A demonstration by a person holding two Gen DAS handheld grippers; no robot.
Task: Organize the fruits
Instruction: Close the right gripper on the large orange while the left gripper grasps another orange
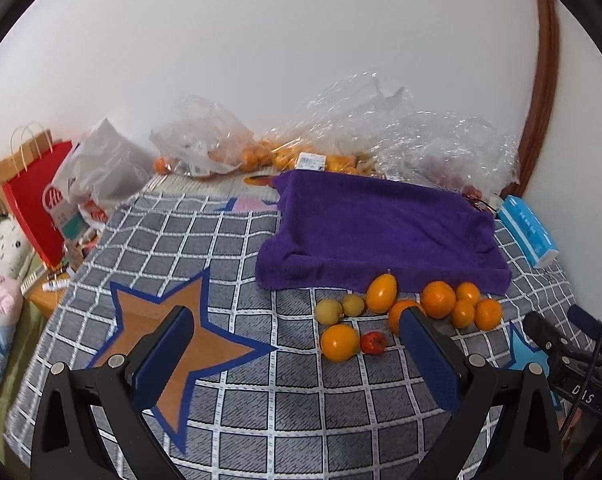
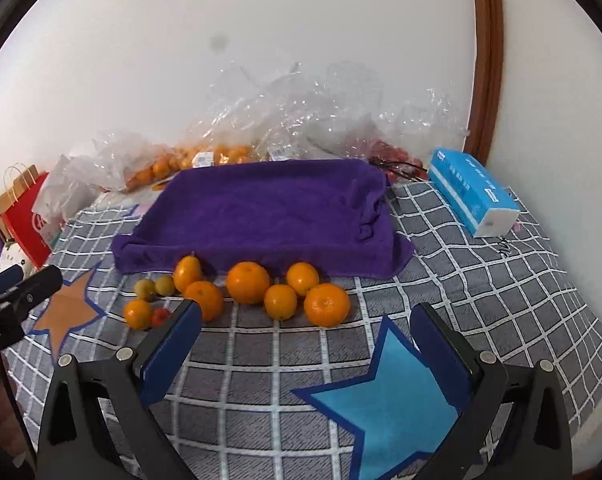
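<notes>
Fruits [image 2: 248, 282] loose beside purple towel [image 2: 261, 208] | left tool [image 1: 297, 344] spread wide, empty | right tool [image 2: 307, 338] spread wide, empty

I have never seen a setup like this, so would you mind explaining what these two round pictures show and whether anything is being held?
There is no robot here: a person holds a two-finger gripper in each hand, and a fisheye camera on each looks forward along its fingers, hence the round pictures. One picture is from the left gripper, the other from the right gripper. Both are open and hold nothing. They hover over a grey checked cloth with star patches. On it lie loose fruits: oranges, two small yellow-green fruits and one small red fruit, all just in front of a purple towel. Behind are clear plastic bags with more fruit, and a blue tissue pack to the right.
</notes>
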